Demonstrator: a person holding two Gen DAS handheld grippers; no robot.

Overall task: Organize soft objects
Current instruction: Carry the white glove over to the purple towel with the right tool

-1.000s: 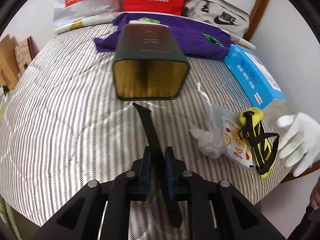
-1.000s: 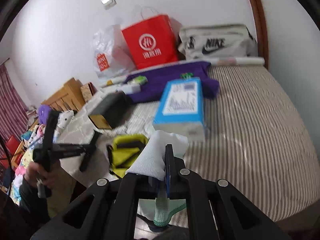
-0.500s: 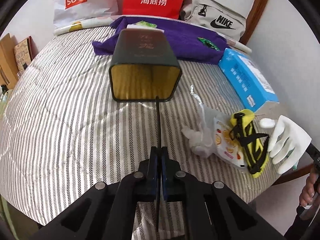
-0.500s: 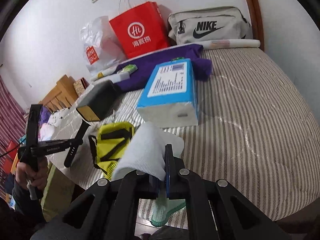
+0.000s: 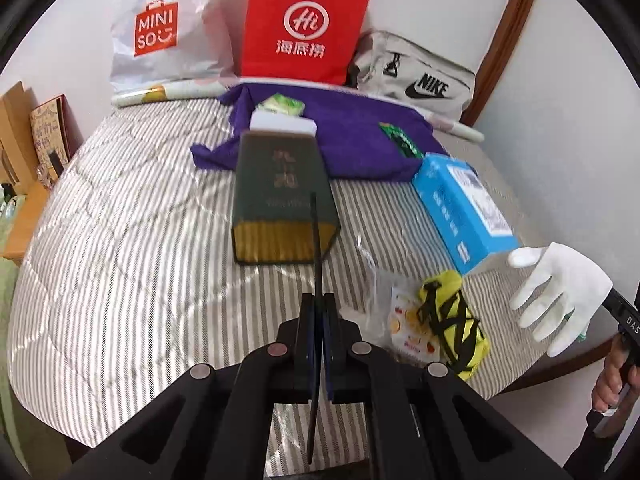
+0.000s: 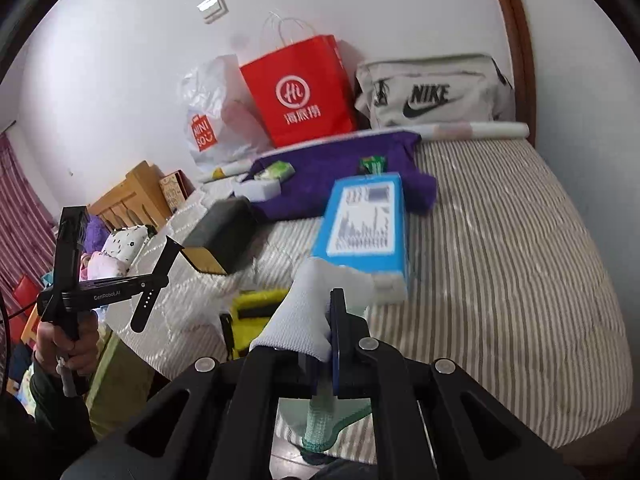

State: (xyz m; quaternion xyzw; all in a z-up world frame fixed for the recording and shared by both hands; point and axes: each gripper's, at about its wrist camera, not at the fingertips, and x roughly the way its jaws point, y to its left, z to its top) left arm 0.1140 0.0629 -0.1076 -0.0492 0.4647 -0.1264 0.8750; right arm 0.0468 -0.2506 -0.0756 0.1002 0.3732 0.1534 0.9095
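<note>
While both grippers are full, nothing looks sorted yet. Left gripper (image 5: 319,332) pinches a strap (image 5: 316,248); right gripper (image 6: 320,344) pinches a glove (image 6: 316,308). Beside the box (image 5: 280,196), a pouch (image 5: 452,332) waits.

soft even indoor light, no hard shadows, faint sheen on the striped bedcover (image 5: 132,240), heavy fisheye bending with black corners, blue box (image 6: 366,224) print kinda motion-smeared, white glove (image 5: 560,292) slightly blown out

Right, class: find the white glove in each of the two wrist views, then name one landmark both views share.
Left wrist view: white glove at the right edge, fingers spread, hanging beyond the bed's corner.
Right wrist view: the glove is bottom centre, pinched in the right tool.
Shared landmark: the red bag against the wall.
</note>
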